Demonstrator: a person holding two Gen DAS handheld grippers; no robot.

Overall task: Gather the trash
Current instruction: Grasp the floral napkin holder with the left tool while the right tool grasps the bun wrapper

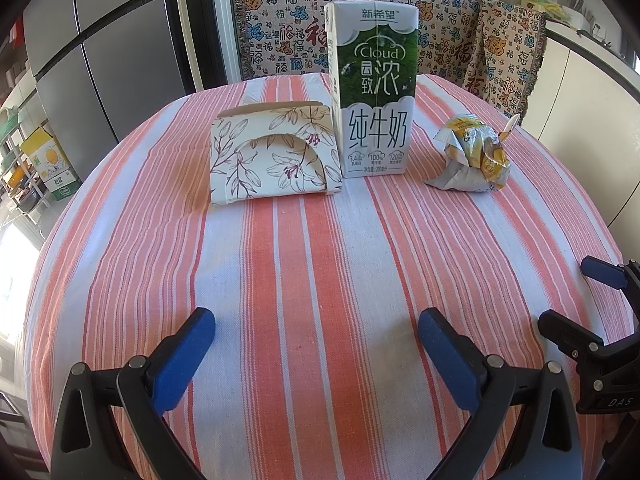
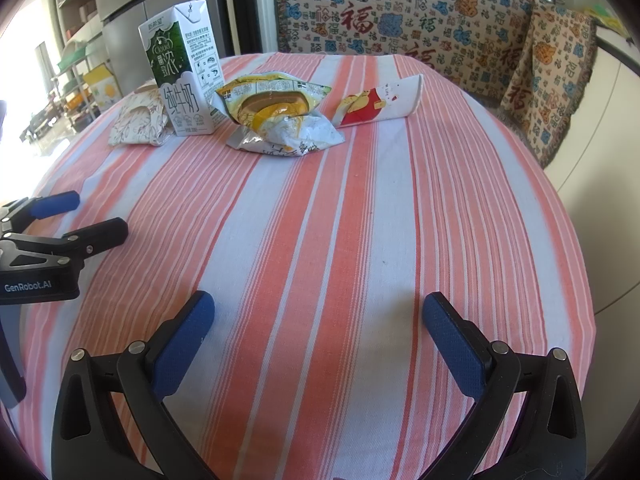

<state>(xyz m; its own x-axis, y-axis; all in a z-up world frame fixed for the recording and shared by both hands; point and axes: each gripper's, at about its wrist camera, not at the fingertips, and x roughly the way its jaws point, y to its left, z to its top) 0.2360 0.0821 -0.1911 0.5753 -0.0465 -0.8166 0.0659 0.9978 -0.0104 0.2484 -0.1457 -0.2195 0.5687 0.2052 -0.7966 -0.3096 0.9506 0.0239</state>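
Tabletop [image 2: 360, 220], red-and-white striped cloth. Trash at the far side, left to right: floral cardboard sleeve [image 1: 272, 156], touching the upright green-and-white milk carton [image 1: 372, 88]; crumpled yellow-and-silver snack wrapper [image 2: 280, 120]; flattened red-and-white paper cup [image 2: 380, 104].

Left gripper [image 1: 316, 356] and right gripper [image 2: 318, 340]: fingers spread wide, both empty, low over the near cloth.

Advised: approach the wrapper first, closing on its bunched middle without nudging the carton.
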